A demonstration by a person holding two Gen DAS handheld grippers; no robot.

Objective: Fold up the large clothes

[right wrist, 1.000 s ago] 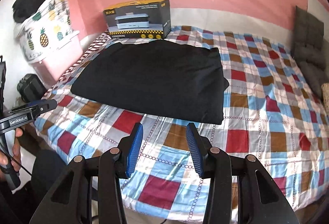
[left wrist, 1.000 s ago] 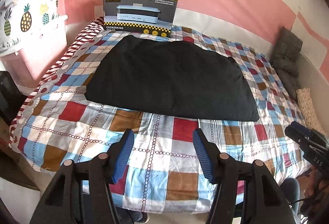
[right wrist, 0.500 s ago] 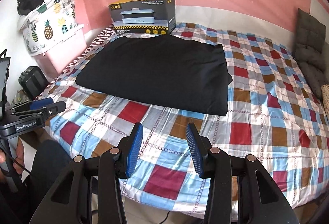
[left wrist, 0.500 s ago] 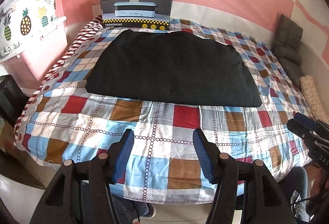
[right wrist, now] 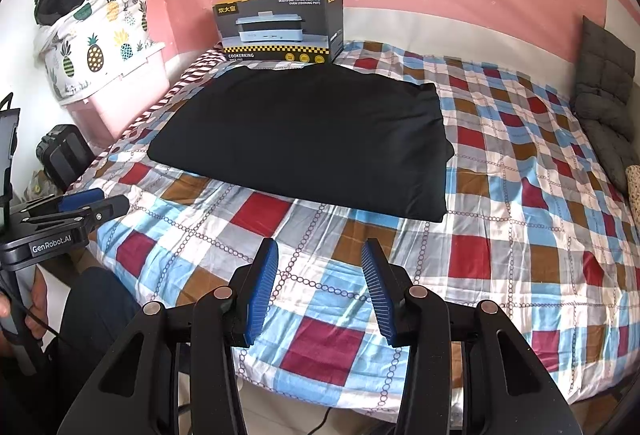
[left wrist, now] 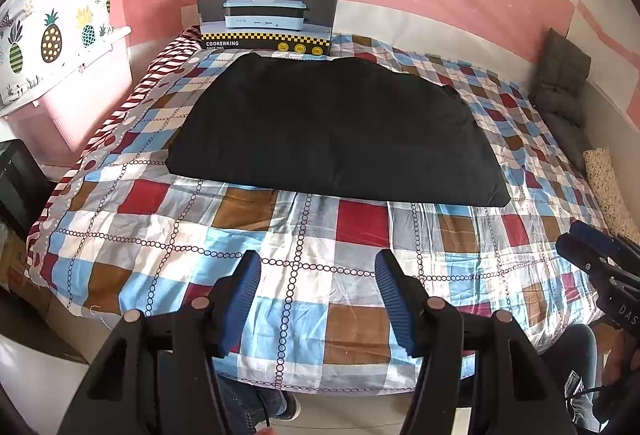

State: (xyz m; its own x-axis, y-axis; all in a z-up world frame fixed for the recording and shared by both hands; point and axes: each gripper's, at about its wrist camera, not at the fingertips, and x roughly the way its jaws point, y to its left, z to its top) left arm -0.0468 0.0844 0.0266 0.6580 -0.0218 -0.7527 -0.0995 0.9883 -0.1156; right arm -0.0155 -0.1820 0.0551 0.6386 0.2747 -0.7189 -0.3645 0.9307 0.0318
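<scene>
A black garment (left wrist: 332,131), folded into a flat, roughly rectangular slab of cloth, lies on the checked red, blue, brown and white bedsheet (left wrist: 304,295), toward the head half of the bed and nearer its left edge. Its far edge reaches a dark cardboard box printed with an electric cooking pot (left wrist: 267,15), which stands upright against the pink and white wall. The left tool (left wrist: 318,265) hangs over the near edge of the bed, its blue-padded fingers (left wrist: 244,291) spread wide with nothing between them, well apart from the garment. The right tool (right wrist: 319,255) also hangs over the near part of the sheet with its ribbed blue fingers (right wrist: 262,283) set wide and holding nothing, the garment's near right corner lying ahead of it. Left of the bed a pineapple-print cloth (right wrist: 96,43) drapes over a pink plastic storage bin (right wrist: 128,91). Grey quilted cushions (right wrist: 606,83) lean along the right side.
</scene>
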